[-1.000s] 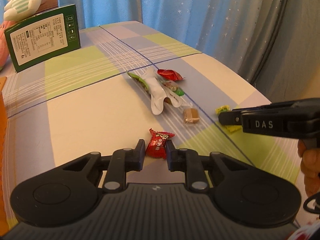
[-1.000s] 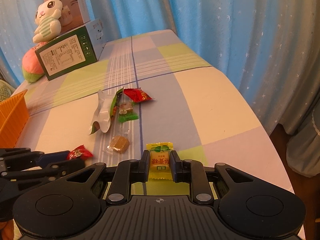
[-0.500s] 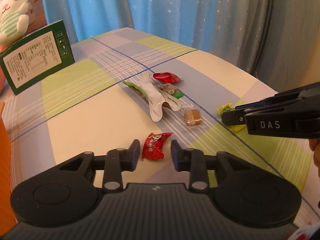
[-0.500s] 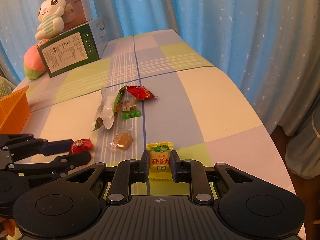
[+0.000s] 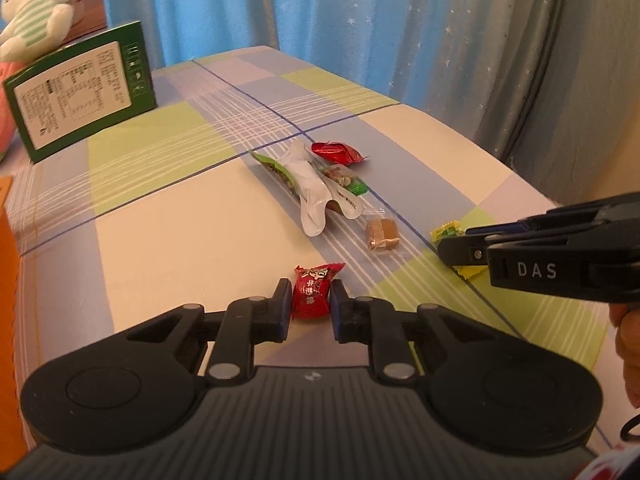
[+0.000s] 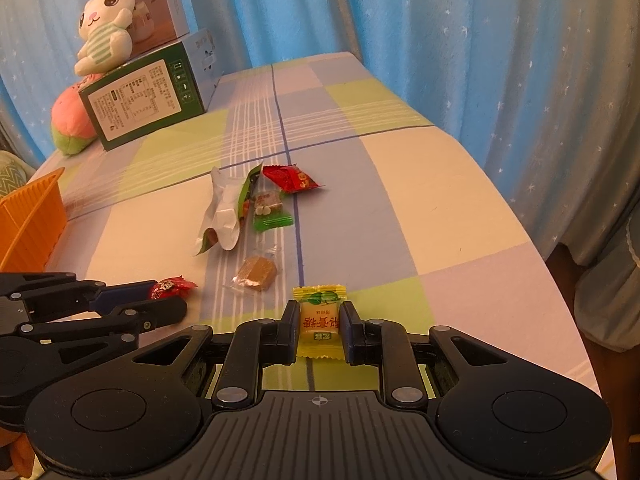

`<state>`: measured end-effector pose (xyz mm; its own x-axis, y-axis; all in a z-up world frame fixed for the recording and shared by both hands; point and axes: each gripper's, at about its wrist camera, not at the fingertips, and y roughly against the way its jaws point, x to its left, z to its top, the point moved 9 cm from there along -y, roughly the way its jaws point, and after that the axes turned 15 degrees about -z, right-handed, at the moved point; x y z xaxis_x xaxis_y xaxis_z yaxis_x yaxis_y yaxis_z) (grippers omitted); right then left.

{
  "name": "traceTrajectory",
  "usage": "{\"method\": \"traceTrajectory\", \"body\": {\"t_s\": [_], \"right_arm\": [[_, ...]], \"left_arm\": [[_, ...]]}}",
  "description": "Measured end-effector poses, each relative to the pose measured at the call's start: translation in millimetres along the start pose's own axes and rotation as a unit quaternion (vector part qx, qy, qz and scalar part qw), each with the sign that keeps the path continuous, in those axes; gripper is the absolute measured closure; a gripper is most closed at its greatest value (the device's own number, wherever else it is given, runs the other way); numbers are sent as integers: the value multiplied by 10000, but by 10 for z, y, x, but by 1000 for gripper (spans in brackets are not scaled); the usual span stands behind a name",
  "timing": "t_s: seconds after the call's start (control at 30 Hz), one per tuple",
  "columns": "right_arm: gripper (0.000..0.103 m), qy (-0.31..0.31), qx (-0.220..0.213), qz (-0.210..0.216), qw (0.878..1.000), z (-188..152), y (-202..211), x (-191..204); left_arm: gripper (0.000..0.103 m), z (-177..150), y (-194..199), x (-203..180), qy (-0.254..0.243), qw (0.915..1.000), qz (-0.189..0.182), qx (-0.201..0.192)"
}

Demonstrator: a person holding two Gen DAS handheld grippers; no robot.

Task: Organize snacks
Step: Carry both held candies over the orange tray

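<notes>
My left gripper [image 5: 310, 292] is closing tight on a red candy [image 5: 313, 298]; its pads press both sides of the wrapper, just above the checked tablecloth [image 5: 168, 240]. In the right wrist view the left gripper [image 6: 176, 298] comes in from the left with the red candy [image 6: 173, 287] at its tips. My right gripper [image 6: 320, 314] is shut on a yellow candy [image 6: 320, 322], held upright between its pads. From the left wrist view the right gripper [image 5: 450, 245] enters at the right, with the yellow candy [image 5: 446, 233] partly hidden behind it.
Loose snacks lie mid-table: a red packet [image 5: 336, 152], a white and green pouch [image 5: 310, 188], a green-ended candy [image 5: 346, 179] and a brown candy [image 5: 382, 234]. An orange basket [image 6: 32, 216] sits at the left. A green box [image 6: 144, 100] and a plush rabbit [image 6: 106, 20] stand behind it.
The left gripper's jaws spread apart around the red candy half a second ago and have come together on it again. The right gripper and its yellow candy have not moved.
</notes>
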<state>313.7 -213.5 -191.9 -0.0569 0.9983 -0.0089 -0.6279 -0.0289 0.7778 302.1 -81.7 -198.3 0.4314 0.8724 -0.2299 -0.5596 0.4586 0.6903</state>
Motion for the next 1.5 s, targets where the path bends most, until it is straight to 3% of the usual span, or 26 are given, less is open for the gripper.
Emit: {"method": "traceTrajectory", "body": {"t_s": [0.4, 0.77, 1.1, 1.5], "right_arm": [[82, -27, -283, 267, 9992, 233, 578, 121], [82, 177, -672, 573, 9959, 345, 1395, 466], [82, 447, -820, 898, 9916, 134, 1963, 939], [82, 880, -807, 1355, 9836, -185, 2275, 1652]], "left_arm": [[85, 42, 642, -52, 547, 9977, 132, -377], [85, 31, 1518, -70, 1020, 9905, 324, -869], [85, -190, 2304, 59, 1287, 9818, 690, -1215], [85, -526, 2986, 346, 1545, 9708, 1205, -1386]]}}
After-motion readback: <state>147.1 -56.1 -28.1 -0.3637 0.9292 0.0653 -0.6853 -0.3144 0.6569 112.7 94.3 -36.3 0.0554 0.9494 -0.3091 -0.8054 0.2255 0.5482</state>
